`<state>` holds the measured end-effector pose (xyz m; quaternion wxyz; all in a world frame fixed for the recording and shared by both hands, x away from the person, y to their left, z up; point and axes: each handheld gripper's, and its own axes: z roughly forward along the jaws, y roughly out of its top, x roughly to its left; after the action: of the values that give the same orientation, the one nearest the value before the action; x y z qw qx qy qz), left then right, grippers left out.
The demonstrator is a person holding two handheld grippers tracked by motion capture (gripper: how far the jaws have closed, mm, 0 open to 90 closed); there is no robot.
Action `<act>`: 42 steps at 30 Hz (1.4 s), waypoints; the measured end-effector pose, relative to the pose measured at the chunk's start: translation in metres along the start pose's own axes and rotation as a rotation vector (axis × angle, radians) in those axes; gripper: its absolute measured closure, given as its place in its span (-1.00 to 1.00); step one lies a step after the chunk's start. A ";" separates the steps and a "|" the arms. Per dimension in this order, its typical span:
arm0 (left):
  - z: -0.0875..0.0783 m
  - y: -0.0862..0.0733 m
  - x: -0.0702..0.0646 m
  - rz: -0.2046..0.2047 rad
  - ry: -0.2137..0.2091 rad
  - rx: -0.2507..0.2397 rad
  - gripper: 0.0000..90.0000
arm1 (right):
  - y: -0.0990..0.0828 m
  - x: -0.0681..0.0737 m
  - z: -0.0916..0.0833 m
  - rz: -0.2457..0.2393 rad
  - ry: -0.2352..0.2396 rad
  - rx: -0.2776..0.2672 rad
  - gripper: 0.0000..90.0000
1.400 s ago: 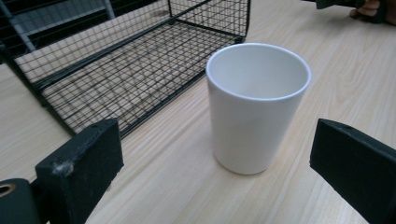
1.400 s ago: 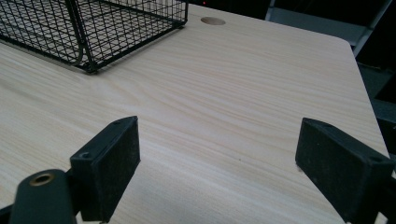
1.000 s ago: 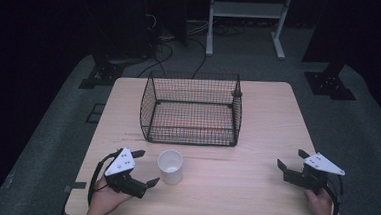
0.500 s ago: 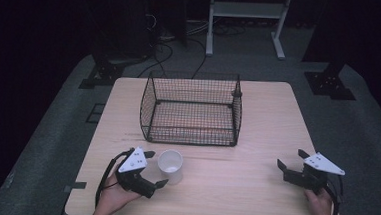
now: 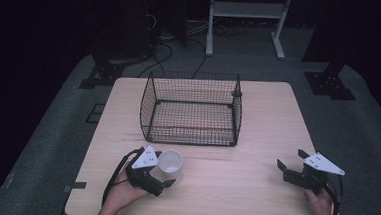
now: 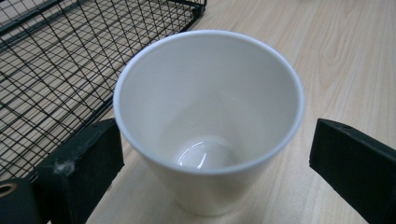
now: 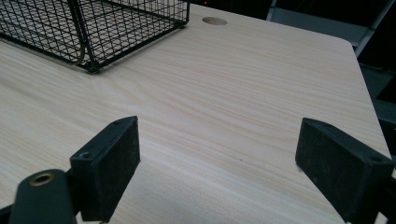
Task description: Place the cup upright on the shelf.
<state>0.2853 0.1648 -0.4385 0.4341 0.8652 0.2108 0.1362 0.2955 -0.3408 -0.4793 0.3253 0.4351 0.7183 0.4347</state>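
I am keeping the left gripper [image 5: 163,173] low over the near-left part of the wooden table [image 5: 258,116], with its jaws standing apart on either side of a white cup [image 5: 170,164]. In the left gripper view the cup [image 6: 208,121] is sitting upright between the two jaws, its open mouth facing the camera and its inside empty, with a small glint at the bottom. The left-hand jaw is lying just beside the cup wall, and the right-hand jaw is standing off from the rim with a strip of bare table showing between them; I cannot tell for certain whether the left-hand jaw is touching the cup, since the rim is overhanging that spot. Beyond the left-hand jaw the black wire basket [image 6: 65,60] is resting on the table, near the cup but apart from it. In the high view the basket [image 5: 192,110] is sitting behind the cup toward the middle of the table, and it appears empty. I am holding the right gripper [image 5: 292,166] near the near-right edge of the table, well apart from the cup, with a hand [image 5: 319,205] gripping it from below. In the right gripper view its jaws are standing wide apart with bare wood grain between them; a corner of the basket [image 7: 93,28] is lying ahead of the left-hand jaw, and a round hole [image 7: 214,21] in the tabletop is showing farther ahead.
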 end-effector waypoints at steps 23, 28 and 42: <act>0.016 0.007 0.009 0.006 -0.037 0.068 -0.64 | 0.000 0.000 0.000 -0.005 0.002 -0.002 -0.71; 0.014 0.008 0.010 0.007 -0.040 0.071 -0.56 | 0.000 0.000 0.000 -0.005 0.002 -0.002 -0.71; -0.001 0.022 0.007 0.015 -0.042 0.046 -0.55 | 0.000 0.000 0.000 -0.002 0.002 -0.002 -0.71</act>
<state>0.2963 0.1571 -0.4201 0.4175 0.8791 0.1984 0.1164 0.2955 -0.3406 -0.4793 0.3255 0.4336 0.7186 0.4354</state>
